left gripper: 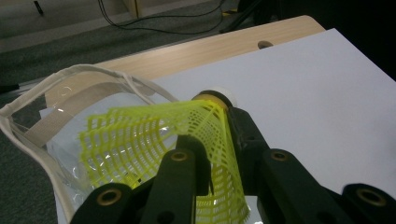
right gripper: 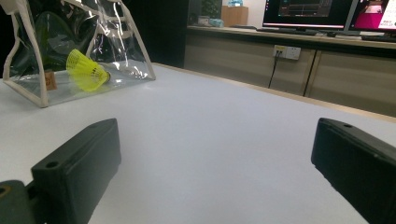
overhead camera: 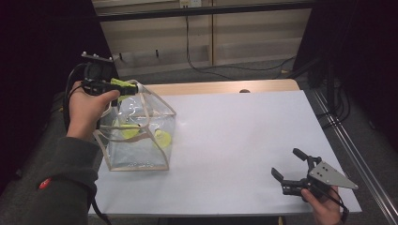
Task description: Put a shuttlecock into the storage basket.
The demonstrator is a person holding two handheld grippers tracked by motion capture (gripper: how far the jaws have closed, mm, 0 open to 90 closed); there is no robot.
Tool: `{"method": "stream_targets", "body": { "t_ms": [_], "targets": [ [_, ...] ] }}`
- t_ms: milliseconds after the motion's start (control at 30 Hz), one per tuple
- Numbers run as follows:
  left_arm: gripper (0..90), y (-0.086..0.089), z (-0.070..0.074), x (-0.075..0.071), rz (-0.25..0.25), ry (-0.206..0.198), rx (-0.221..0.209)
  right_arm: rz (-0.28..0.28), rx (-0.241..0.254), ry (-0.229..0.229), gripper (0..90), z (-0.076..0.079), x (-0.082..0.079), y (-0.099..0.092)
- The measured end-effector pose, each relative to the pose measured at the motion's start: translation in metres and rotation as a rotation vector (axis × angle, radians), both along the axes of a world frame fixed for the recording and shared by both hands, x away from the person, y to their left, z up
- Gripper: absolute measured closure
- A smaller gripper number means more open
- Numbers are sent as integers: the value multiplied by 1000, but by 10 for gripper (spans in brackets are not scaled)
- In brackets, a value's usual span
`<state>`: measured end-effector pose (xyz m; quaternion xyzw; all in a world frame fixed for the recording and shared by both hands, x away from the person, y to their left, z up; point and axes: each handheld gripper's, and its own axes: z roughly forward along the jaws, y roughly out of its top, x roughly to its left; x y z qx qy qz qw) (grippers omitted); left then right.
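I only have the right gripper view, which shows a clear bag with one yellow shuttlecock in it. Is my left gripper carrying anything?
Observer: Yes. The left gripper is shut on the mesh skirt of a yellow shuttlecock, with the cork end pointing away from the hand.
Operator: Where is it relative to the clear bag?
Observer: In the high view it is held at the bag's open top, near the far left corner of the rim.
Operator: How many are inside already?
Observer: From above I see two yellow shuttlecocks in the bag, one on the left and one by the right wall.
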<state>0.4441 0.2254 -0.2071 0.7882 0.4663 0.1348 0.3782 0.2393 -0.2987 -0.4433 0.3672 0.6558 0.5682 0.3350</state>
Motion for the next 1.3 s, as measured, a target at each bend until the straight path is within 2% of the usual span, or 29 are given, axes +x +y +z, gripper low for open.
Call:
{"method": "stream_targets", "body": {
  "t_ms": [700, 1300],
  "targets": [
    [806, 12, -12, -1, 25, 19, 1, 1, 0, 2, 14, 0, 0, 0],
    [806, 18, -22, -2, 27, 33, 11, 0, -4, 0, 14, 0, 0, -1]
  ]
}}
